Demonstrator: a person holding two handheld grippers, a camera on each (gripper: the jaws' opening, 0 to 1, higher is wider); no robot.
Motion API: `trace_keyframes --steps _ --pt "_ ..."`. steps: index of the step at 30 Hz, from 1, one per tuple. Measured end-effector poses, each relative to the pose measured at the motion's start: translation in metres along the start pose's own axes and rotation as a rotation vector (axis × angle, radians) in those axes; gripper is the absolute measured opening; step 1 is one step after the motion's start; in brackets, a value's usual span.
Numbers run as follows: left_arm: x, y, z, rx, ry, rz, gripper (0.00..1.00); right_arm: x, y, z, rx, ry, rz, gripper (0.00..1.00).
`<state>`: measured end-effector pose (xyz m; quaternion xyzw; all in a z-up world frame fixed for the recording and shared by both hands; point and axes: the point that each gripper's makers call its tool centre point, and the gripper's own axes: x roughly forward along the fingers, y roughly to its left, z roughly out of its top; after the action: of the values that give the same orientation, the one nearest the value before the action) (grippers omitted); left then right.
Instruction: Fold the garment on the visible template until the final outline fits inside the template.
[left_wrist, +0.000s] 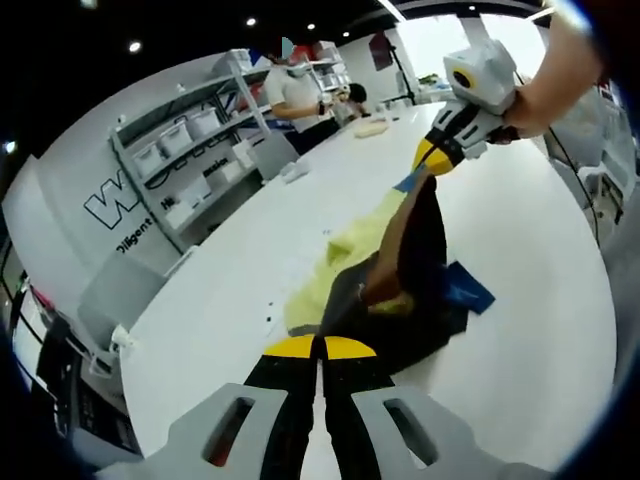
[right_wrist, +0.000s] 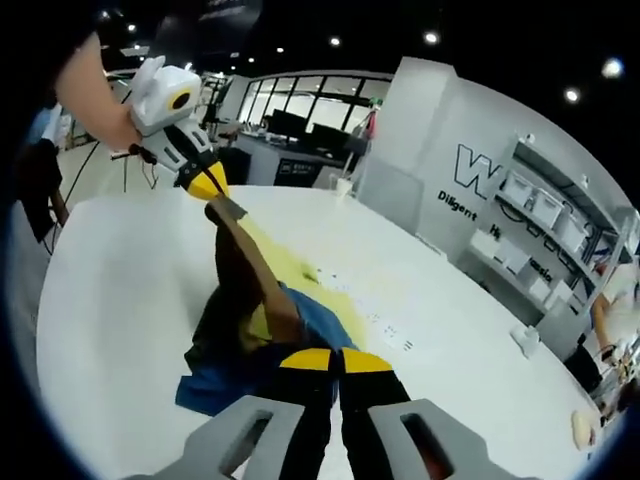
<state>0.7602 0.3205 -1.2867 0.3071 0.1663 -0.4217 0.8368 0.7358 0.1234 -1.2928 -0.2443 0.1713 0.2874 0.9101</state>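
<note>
A dark garment (left_wrist: 420, 250) with yellow and blue parts is pulled up off the white table (left_wrist: 540, 230) as a taut band between both grippers. My left gripper (left_wrist: 320, 347) is shut on its near dark edge. My right gripper (left_wrist: 433, 158), held by a hand, pinches the far end. In the right gripper view the same garment (right_wrist: 235, 290) runs from my right gripper (right_wrist: 335, 360), shut on it, up to my left gripper (right_wrist: 207, 185). A pale yellow sheet (left_wrist: 345, 255) lies flat beneath it, and a blue piece (left_wrist: 468, 288) sticks out at the side.
Grey shelving (left_wrist: 190, 140) with white bins stands along the wall beyond the table. A person (left_wrist: 295, 95) works at the table's far end, near small items (left_wrist: 370, 128). Small labels (right_wrist: 385, 325) lie on the table (right_wrist: 110, 300) beside the garment.
</note>
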Motion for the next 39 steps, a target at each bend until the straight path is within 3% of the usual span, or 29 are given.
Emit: trace_keyframes --steps 7,18,22,23,34,39 --pt "-0.026 -0.009 0.013 0.002 -0.017 -0.020 0.00 -0.027 0.004 0.020 -0.023 -0.055 0.003 0.00" --pt "-0.072 -0.061 0.007 -0.026 0.000 -0.123 0.00 -0.078 0.040 0.031 -0.046 -0.103 0.060 0.00" --pt "-0.092 -0.084 0.002 -0.049 0.010 -0.166 0.00 -0.098 0.061 0.028 -0.034 -0.105 0.100 0.00" --pt "-0.104 -0.100 -0.003 -0.060 0.022 -0.195 0.00 -0.110 0.079 0.021 -0.028 -0.101 0.131 0.00" --pt "-0.135 -0.155 -0.033 -0.110 0.077 -0.330 0.00 -0.144 0.142 -0.006 0.023 -0.061 0.278 0.00" --pt "-0.153 -0.180 -0.043 -0.139 0.104 -0.405 0.00 -0.158 0.163 -0.010 0.019 -0.051 0.334 0.00"
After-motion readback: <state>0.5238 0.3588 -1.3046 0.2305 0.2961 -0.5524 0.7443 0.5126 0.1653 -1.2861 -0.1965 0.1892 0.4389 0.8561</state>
